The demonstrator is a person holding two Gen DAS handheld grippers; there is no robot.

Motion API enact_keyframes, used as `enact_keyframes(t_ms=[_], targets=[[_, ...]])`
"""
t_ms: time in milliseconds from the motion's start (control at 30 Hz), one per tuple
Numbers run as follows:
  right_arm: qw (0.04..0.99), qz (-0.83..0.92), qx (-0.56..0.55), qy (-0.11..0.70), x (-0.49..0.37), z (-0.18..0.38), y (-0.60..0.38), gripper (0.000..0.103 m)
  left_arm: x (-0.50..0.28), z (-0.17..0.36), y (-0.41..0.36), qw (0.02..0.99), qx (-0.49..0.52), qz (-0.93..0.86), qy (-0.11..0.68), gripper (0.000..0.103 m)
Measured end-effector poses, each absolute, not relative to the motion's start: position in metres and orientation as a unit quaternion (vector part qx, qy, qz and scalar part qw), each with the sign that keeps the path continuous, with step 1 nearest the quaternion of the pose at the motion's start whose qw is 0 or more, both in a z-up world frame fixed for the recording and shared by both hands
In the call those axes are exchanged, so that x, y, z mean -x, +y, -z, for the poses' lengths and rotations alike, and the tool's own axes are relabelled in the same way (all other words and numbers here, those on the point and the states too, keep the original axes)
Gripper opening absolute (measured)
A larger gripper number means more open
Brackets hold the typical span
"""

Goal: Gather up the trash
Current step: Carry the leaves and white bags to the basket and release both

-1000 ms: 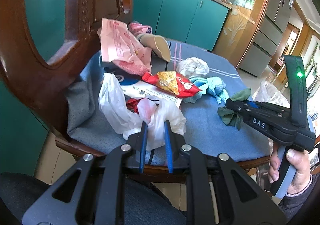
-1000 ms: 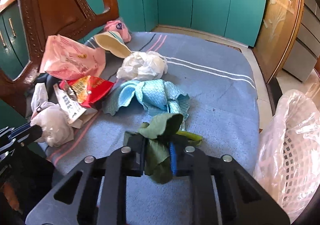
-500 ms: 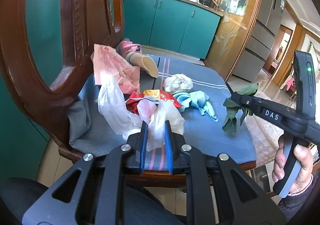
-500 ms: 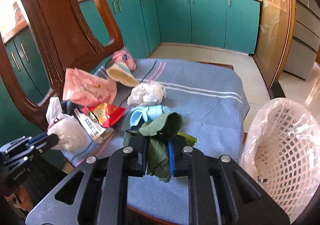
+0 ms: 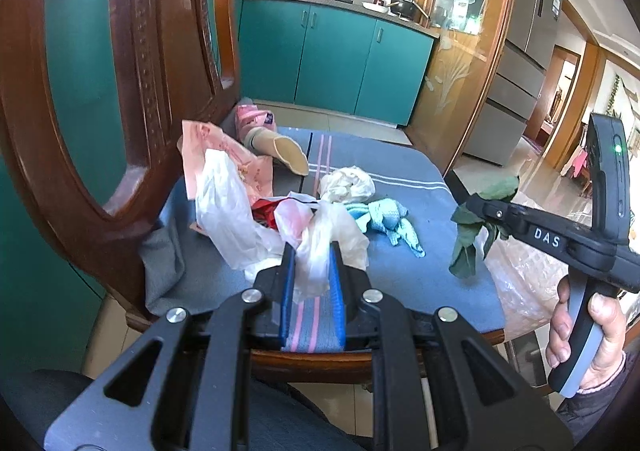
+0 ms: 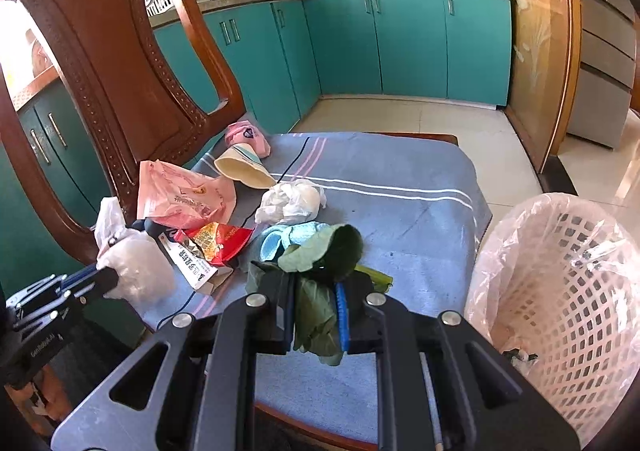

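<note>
My left gripper [image 5: 313, 251] is shut on a white plastic bag [image 5: 320, 235], lifted above the near edge of the blue-cushioned chair seat [image 5: 400, 179]. It also shows in the right wrist view [image 6: 132, 263]. My right gripper [image 6: 314, 283] is shut on green leaves [image 6: 320, 251], held above the seat's right side; the leaves also show in the left wrist view [image 5: 468, 247]. A white bin with a plastic liner [image 6: 560, 275] stands to the right of the seat. On the seat lie a pink bag [image 6: 176, 199], a red snack wrapper [image 6: 220, 239], a crumpled tissue [image 6: 292, 199] and a light blue cloth [image 6: 280, 239].
A paper cup [image 6: 244, 171] and a small pink packet [image 6: 246, 135] lie at the back of the seat. The carved wooden chair back [image 6: 120, 63] rises at the left. Teal kitchen cabinets [image 6: 400, 43] stand behind, across a tiled floor.
Both grippers have risen and pulled back from the seat. The white plastic bag has come up with the left gripper, the green leaves with the right, which now sits closer to the bin.
</note>
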State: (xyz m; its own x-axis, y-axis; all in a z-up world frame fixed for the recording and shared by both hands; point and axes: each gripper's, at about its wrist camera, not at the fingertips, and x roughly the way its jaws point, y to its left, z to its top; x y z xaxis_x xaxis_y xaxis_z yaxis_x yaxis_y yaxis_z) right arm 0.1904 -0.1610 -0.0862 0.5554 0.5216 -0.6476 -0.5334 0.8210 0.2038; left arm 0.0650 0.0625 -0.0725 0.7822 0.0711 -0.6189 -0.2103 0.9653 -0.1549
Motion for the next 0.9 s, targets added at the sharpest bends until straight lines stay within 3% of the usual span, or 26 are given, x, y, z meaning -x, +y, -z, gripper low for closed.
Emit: enact_keyframes(t_ms=[533,900], targets=[[0.915,-0.249,-0.071,0.310,-0.199,0.040,-0.257,0.017,-0.101,0.051,0.010,0.945,0.088,-0.004,0.315,0.018],[0.921,-0.097,-0.111,0.359,-0.204,0.078,-0.374,0.017,-0.165,0.050,-0.105,0.930,0.067,0.185,0.311,0.018]])
